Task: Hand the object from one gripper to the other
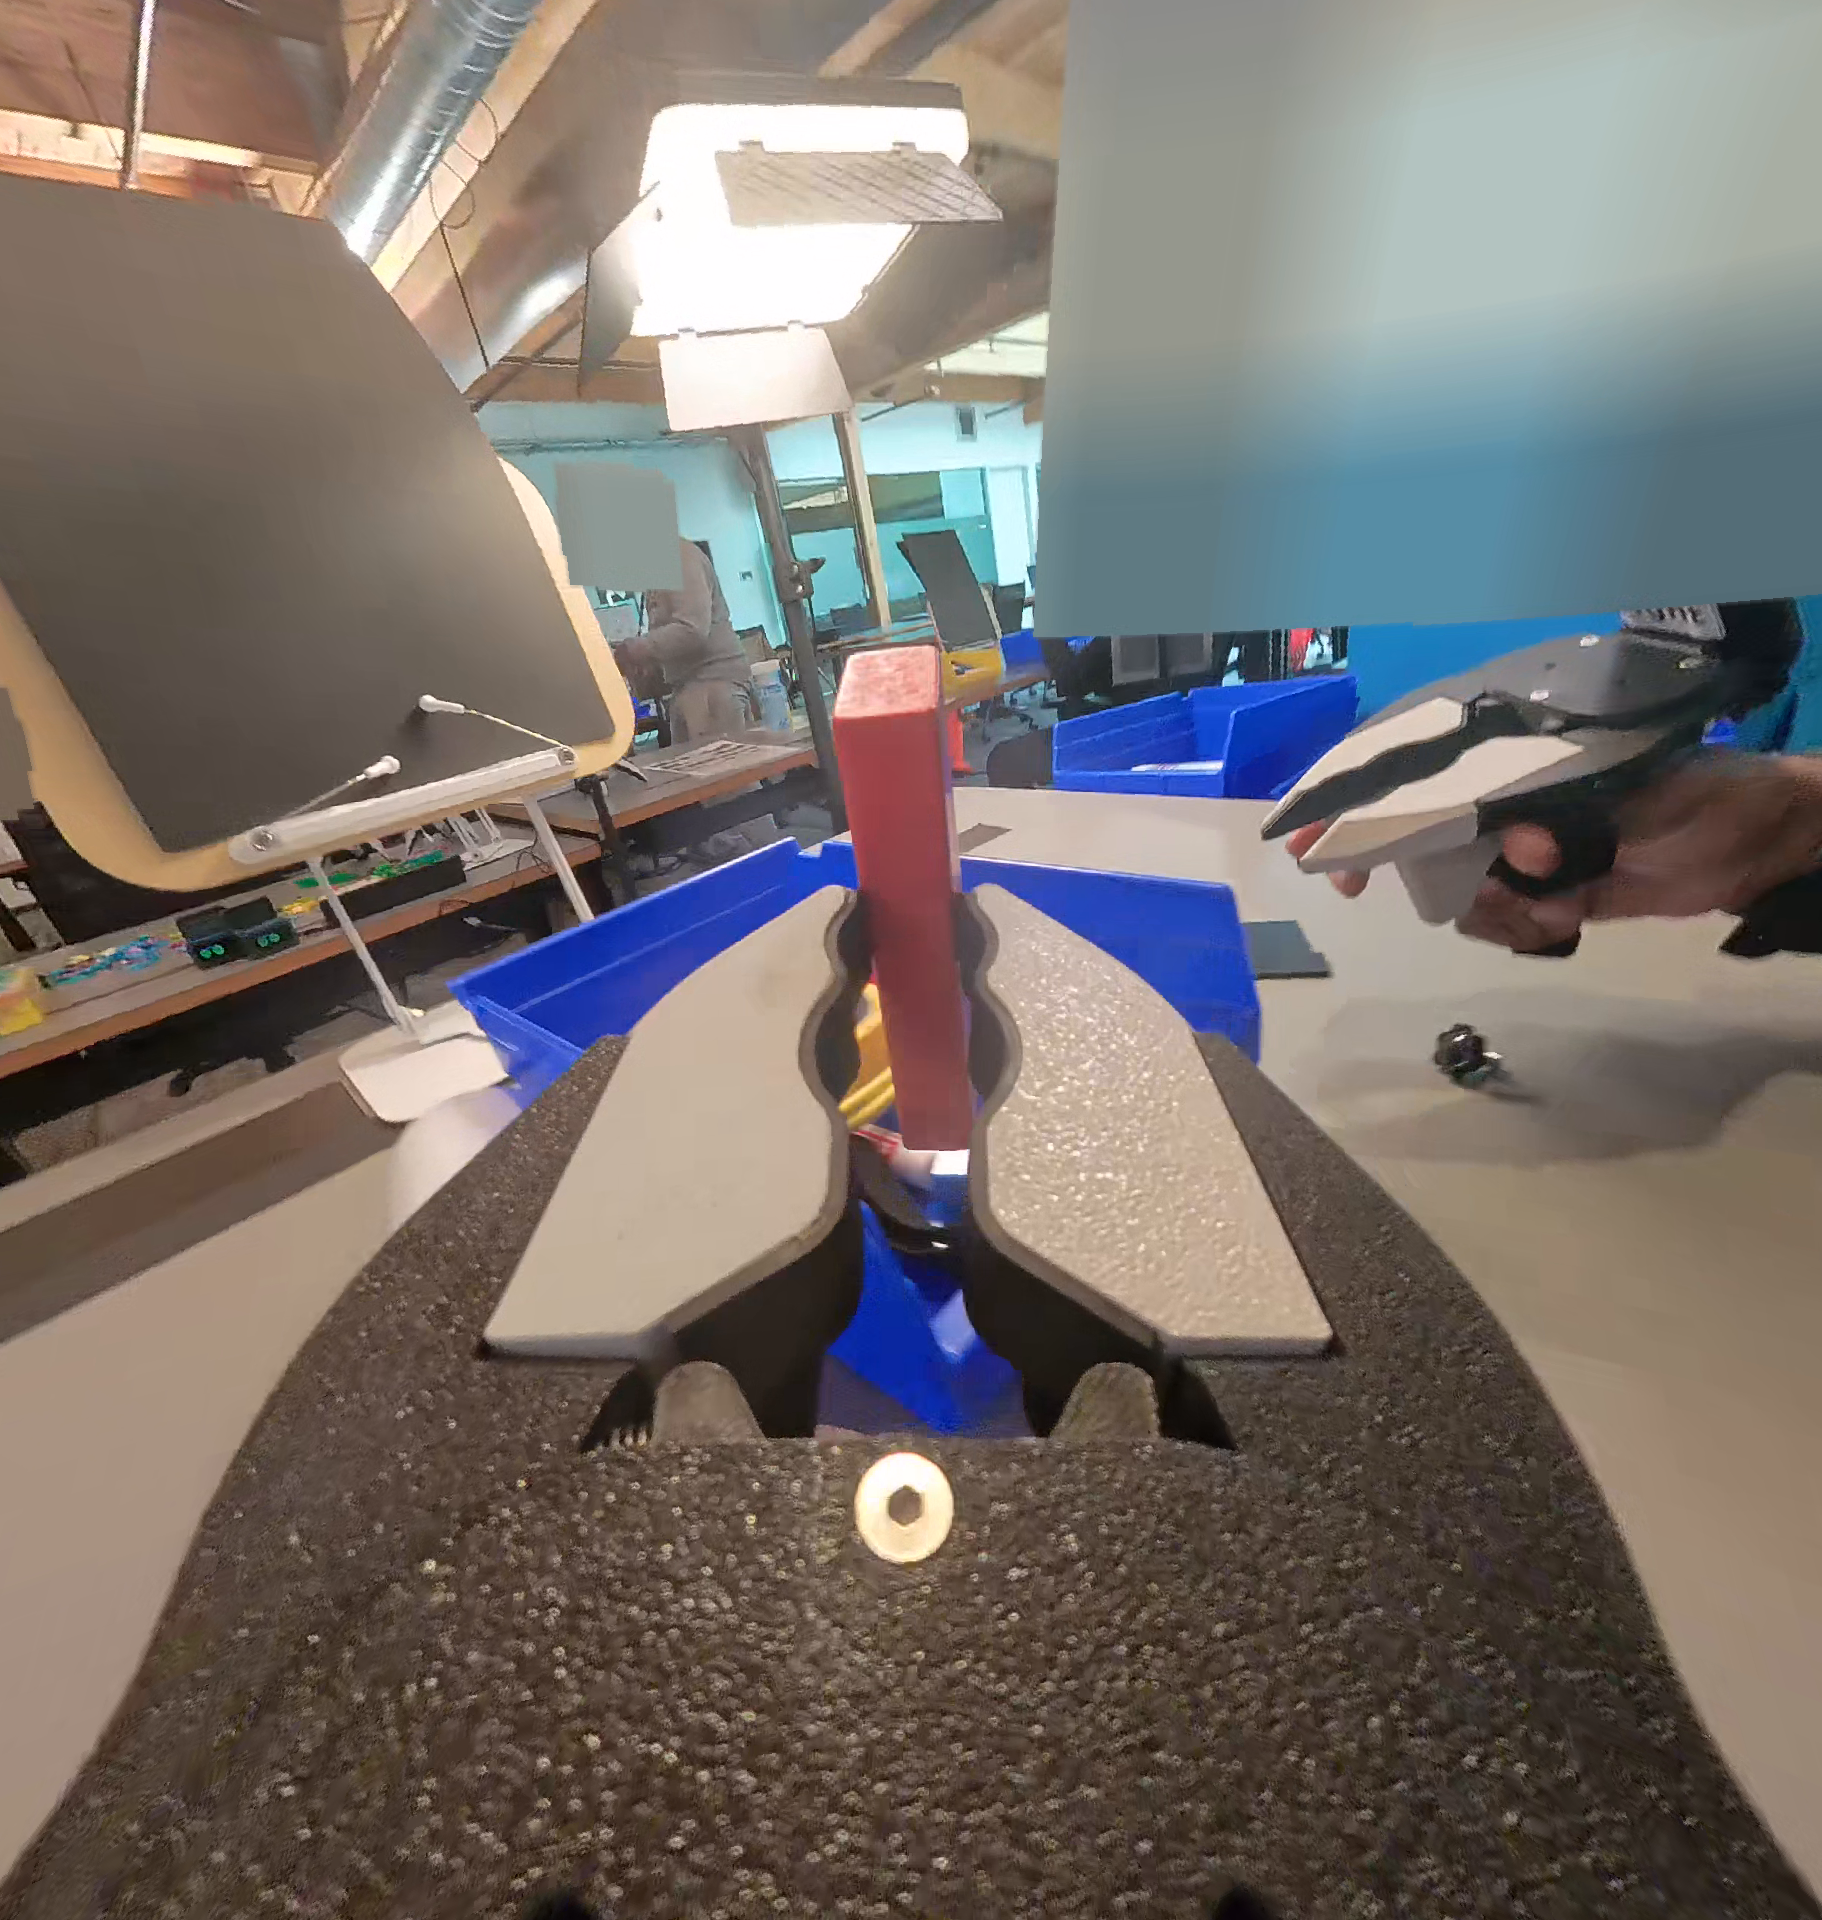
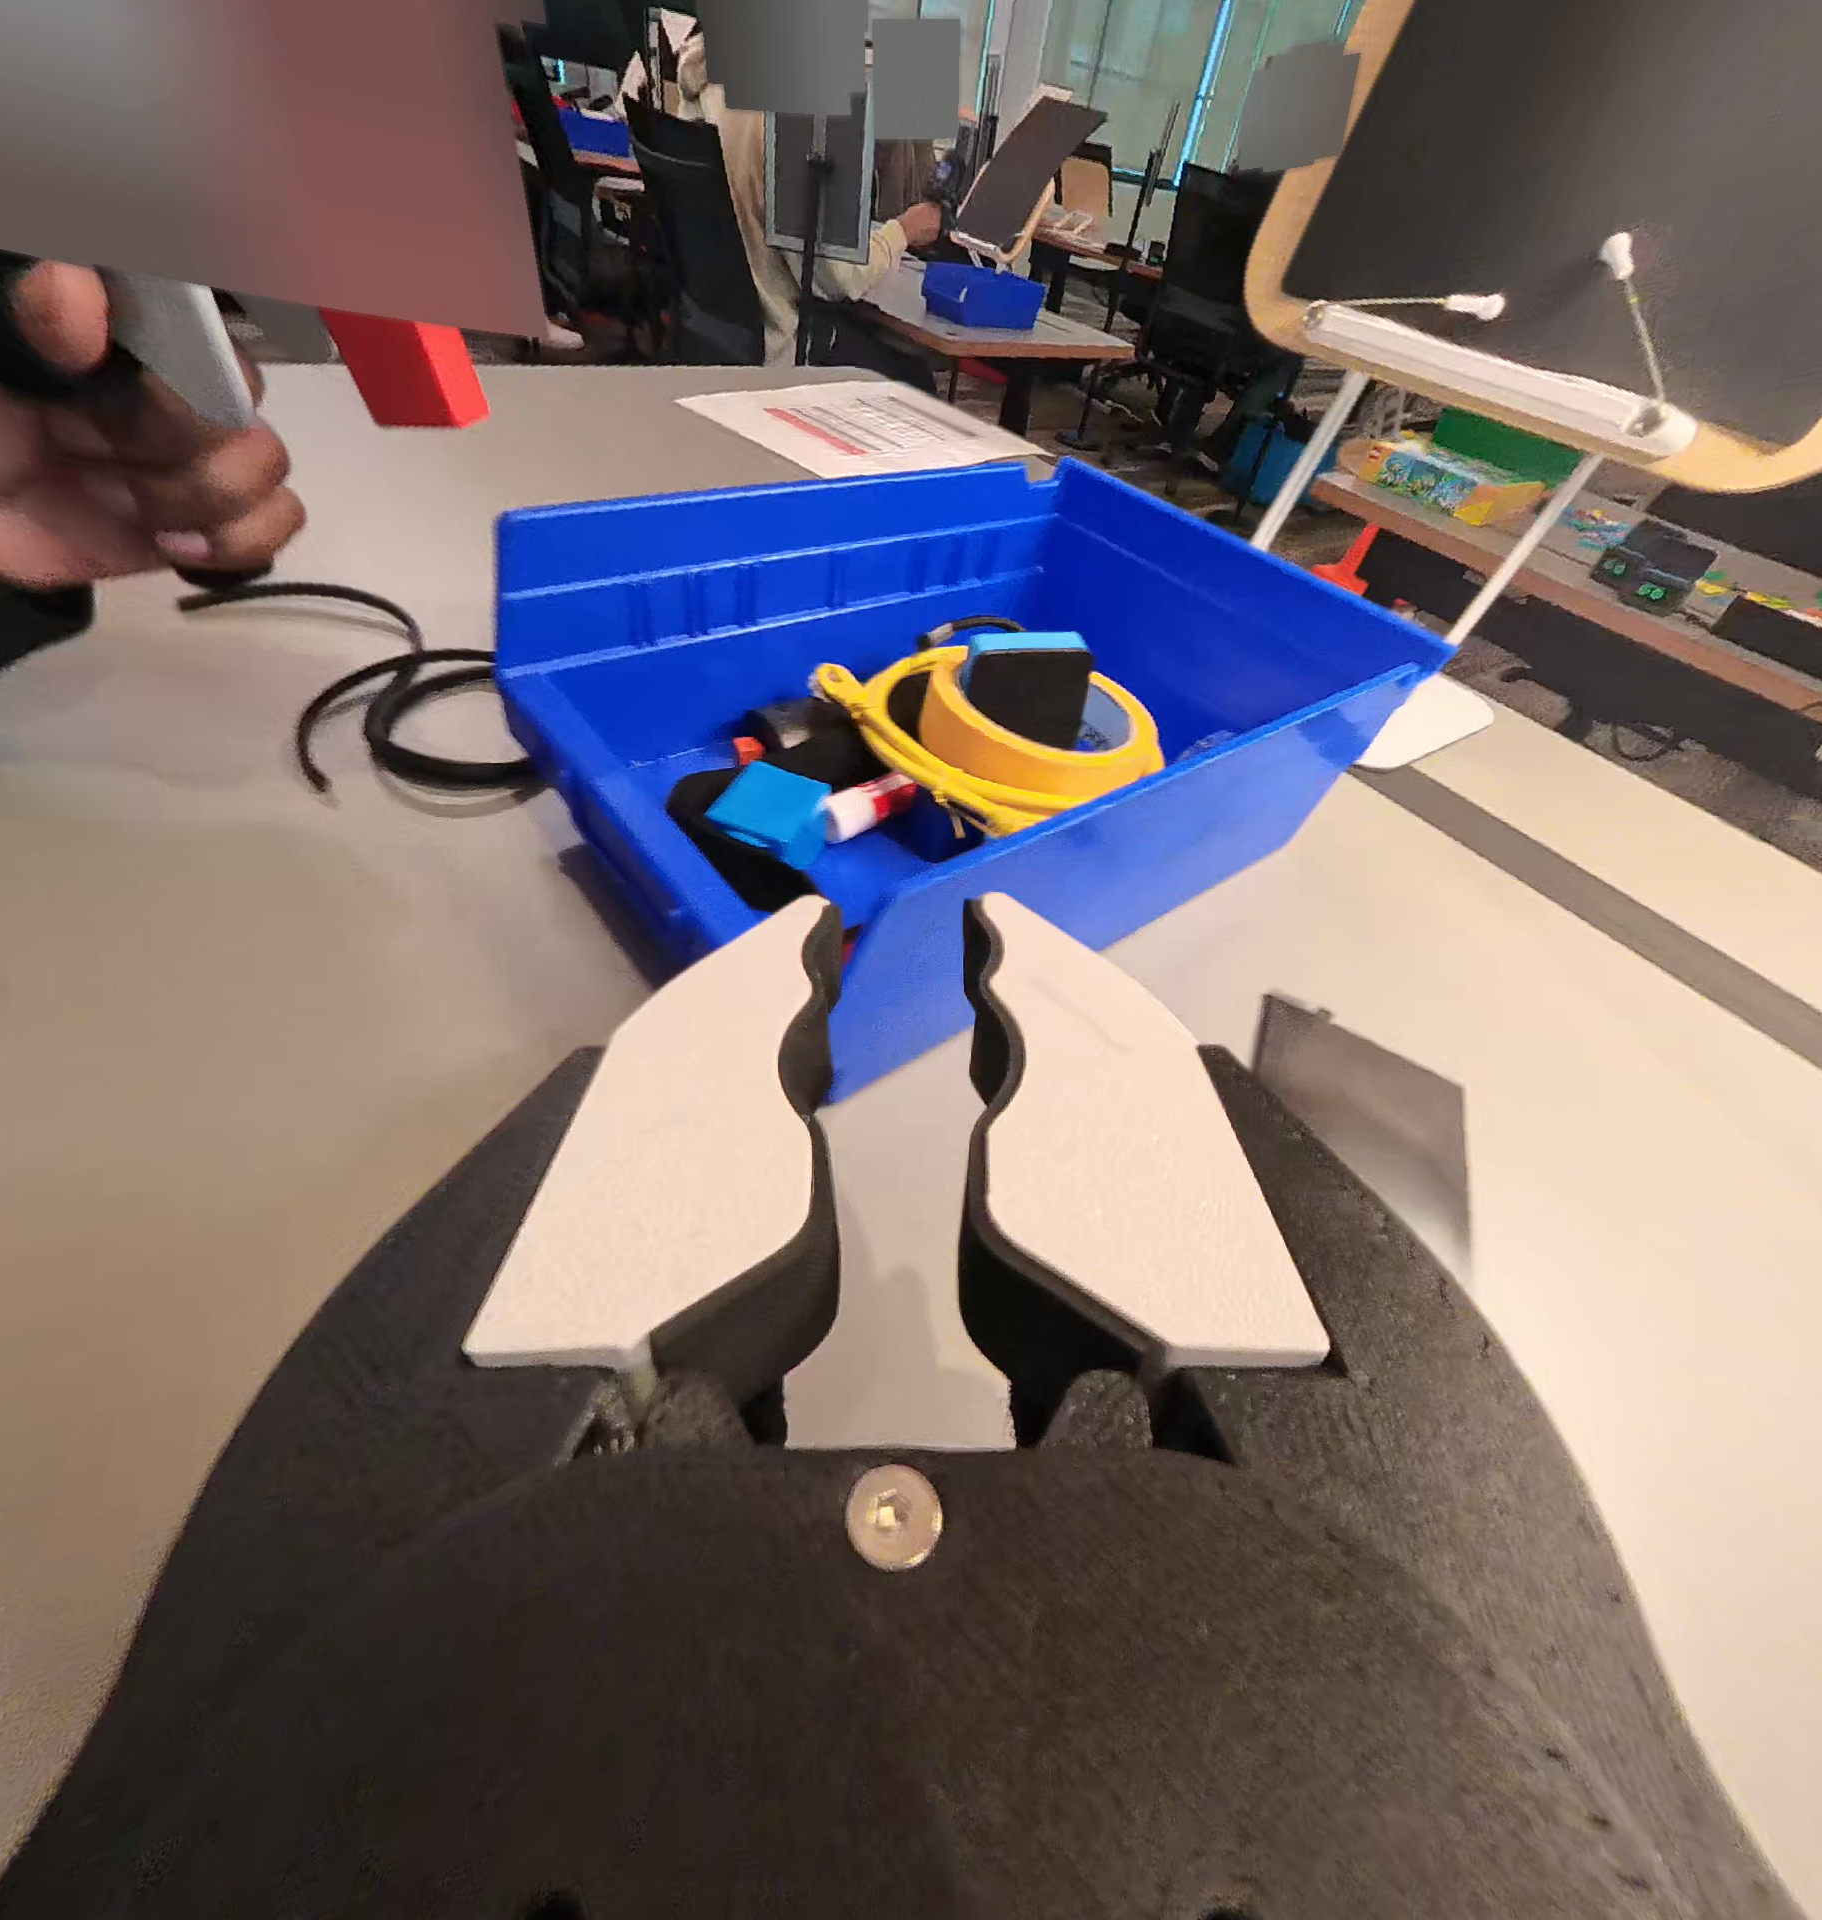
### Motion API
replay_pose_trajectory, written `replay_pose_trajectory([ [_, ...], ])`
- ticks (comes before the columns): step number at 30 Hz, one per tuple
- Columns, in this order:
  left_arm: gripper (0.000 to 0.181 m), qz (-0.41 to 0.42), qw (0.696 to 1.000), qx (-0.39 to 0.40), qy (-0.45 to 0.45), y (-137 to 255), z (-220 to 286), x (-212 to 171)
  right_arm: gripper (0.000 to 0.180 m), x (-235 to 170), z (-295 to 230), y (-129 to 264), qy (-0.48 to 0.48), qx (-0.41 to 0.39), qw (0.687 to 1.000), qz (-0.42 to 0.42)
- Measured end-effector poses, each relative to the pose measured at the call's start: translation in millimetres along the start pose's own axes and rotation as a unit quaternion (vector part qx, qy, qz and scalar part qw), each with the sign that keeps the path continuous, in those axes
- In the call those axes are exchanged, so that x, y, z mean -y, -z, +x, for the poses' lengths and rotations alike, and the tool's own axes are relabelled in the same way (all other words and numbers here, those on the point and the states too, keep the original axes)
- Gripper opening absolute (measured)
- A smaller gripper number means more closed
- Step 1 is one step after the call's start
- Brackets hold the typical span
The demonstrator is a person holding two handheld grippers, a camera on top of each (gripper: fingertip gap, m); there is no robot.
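Observation:
My left gripper is shut on a long red block, which stands nearly upright between the fingers above the blue bin. The block's lower end also shows in the right wrist view, up at the left beside a hand. My right gripper is open and empty, its fingers apart just over the near corner of the blue bin. In the left wrist view the right gripper hangs at the right, held by a hand, apart from the block.
The bin holds a yellow tape roll, yellow cable, blue pieces and a marker. A black cable lies left of it. A paper sheet lies behind. A small black item and a dark card lie on the grey table. A tilted board on a stand stands nearby. Some 20 centimeters of space lies between my two pairs of fingers.

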State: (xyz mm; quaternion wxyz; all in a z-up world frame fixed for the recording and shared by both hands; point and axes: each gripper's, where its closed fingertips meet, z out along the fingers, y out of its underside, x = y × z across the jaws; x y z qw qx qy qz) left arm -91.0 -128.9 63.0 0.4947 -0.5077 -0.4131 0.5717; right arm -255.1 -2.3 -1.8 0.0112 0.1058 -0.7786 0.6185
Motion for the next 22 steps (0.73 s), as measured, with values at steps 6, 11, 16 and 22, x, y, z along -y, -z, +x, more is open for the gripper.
replay_pose_trajectory([
  [6,0.017,-0.022,0.999,-0.034,-0.007,-30.1,-38.3,1.0,0.022,-5.6,56.8,-26.8,0.002,0.017,1.000,-0.005],
  [11,0.017,-0.084,0.992,-0.090,-0.005,-52.7,-33.6,-16.1,0.021,-27.3,74.0,-42.7,-0.046,0.008,0.998,-0.033],
  [16,0.016,-0.194,0.960,-0.174,-0.099,-64.1,-4.9,-42.3,0.020,-35.3,70.8,-43.8,-0.030,-0.017,0.999,-0.036],
  [22,0.017,-0.324,0.885,-0.266,-0.204,-69.5,10.3,-74.3,0.016,-37.3,66.7,-37.4,-0.004,-0.045,0.999,-0.028],
])
